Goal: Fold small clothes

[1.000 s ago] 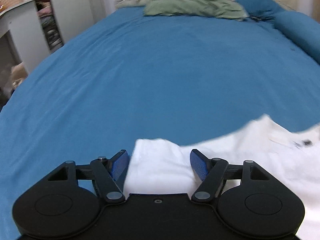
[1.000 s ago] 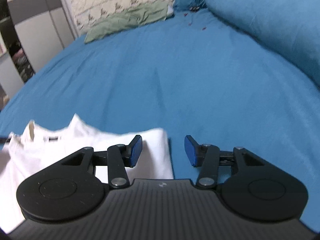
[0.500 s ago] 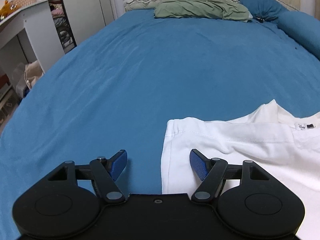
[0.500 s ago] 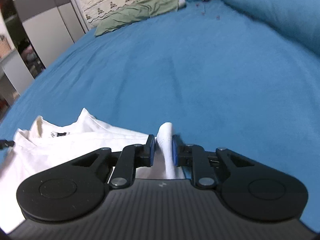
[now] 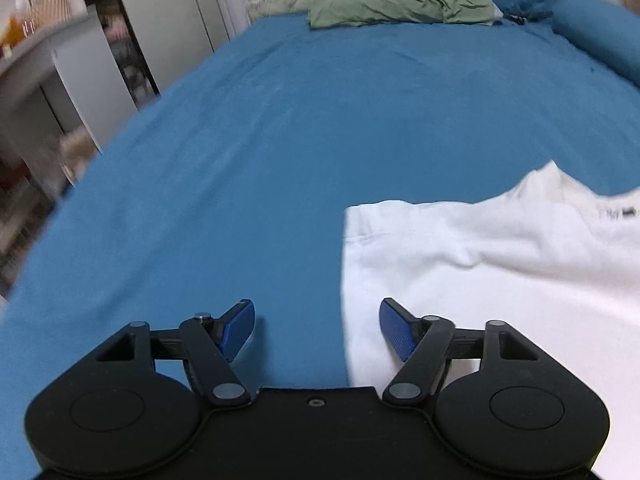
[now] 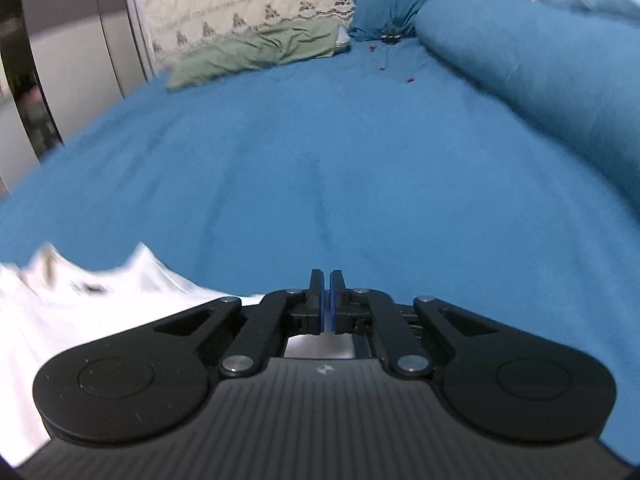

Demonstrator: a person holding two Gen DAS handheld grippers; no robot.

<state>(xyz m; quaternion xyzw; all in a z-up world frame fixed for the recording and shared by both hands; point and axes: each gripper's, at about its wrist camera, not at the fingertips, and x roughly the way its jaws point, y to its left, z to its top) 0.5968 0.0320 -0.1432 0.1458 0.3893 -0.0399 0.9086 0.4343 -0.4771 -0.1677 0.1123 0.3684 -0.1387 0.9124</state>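
A: Where is the white shirt (image 5: 480, 264) at this moment?

B: It lies spread on the blue bed (image 5: 320, 140), at the near edge. In the left wrist view it fills the lower right part. Its neck opening, with a small dark label (image 5: 618, 213), points toward the far end of the bed.

A: And the left tool (image 5: 316, 330), what does it do?

B: Its jaws stand wide apart and are closing a little. The left edge of the shirt runs between them. The right pad (image 5: 396, 334) is above the white cloth and the left pad is above the bare sheet. The pads do not press on anything.

A: What about the right tool (image 6: 325, 304)?

B: It is closed, and the two pads are almost together. The shirt (image 6: 80, 312) reaches up to this tool from the left. A little pale cloth also shows under the jaws. I cannot tell whether cloth is pinched between the pads.

A: What else is on the bed?

B: At the far end a green cloth (image 5: 400, 6) lies in front of a cream pillow with a dark pattern (image 6: 240, 12). On the right side there is a thick blue bolster (image 6: 540, 72). Beside the bed, on the left, white furniture (image 5: 80, 72) stands, but it is blurred.
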